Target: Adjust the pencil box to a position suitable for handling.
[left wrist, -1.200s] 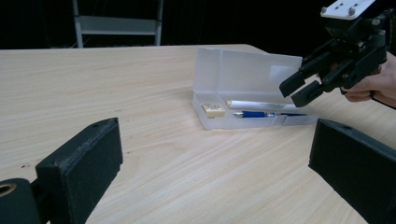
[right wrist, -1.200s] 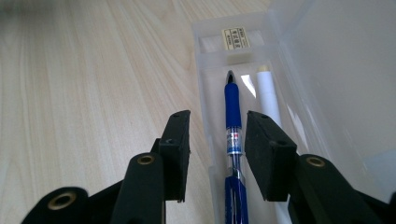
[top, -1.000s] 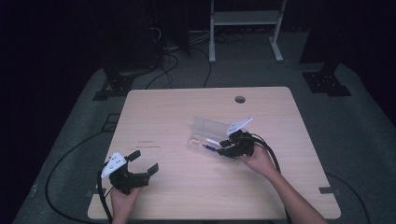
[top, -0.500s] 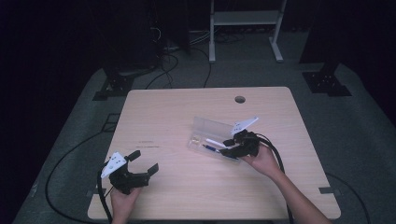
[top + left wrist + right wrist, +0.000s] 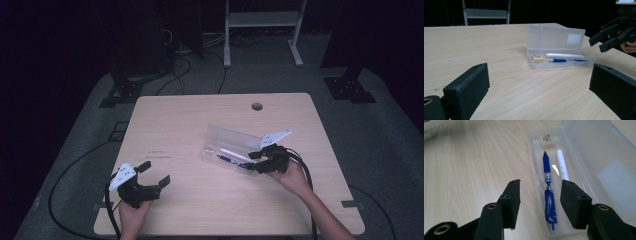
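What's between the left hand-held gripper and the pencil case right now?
Only bare table top: the left gripper view shows plain wood from the left hand-held gripper to the open pencil case.

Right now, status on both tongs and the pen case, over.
Right tongs open, just widening, blue pen below the gap, unpinched. Left tongs open, nothing between. Pen case lid up, white pen and eraser inside. Nothing in the way.

table (image 5: 200, 120), light wood, cable hole (image 5: 257, 106) | metal stand (image 5: 260, 20) behind | floor cables (image 5: 187, 65)

Eraser (image 5: 546, 138) label print too small
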Tool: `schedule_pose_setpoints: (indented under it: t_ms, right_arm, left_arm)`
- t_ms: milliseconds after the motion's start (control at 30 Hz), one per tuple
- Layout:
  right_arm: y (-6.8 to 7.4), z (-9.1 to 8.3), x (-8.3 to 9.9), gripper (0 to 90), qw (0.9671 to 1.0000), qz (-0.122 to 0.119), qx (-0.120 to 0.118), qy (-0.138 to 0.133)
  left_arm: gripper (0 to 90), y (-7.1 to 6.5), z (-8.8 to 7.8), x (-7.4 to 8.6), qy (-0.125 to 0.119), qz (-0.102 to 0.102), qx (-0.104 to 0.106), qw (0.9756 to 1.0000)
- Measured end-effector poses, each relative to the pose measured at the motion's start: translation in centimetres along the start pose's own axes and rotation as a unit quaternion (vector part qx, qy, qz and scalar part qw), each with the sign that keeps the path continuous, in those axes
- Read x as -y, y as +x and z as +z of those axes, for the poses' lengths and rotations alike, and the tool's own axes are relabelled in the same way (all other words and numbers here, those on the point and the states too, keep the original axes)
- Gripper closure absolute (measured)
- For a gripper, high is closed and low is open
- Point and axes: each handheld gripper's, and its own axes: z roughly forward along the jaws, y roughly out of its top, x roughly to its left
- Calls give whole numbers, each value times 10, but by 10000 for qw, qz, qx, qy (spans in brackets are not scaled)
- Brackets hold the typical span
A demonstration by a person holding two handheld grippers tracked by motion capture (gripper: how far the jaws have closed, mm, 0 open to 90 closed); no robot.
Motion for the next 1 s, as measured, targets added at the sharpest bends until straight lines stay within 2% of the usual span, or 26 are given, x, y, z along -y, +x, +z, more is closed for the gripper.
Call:
schedule_pose_setpoints:
  t_ms: [467,1000]
  right_arm:
    - [-4,-25,21,474,9995,238,109,-196]
    - [-7,-34,42,441,9988,411,198,-194]
  left_arm:
    - [17,-1,1,0,12,6,11,10000]
    - [17,-1,2,0,31,13,4,10000]
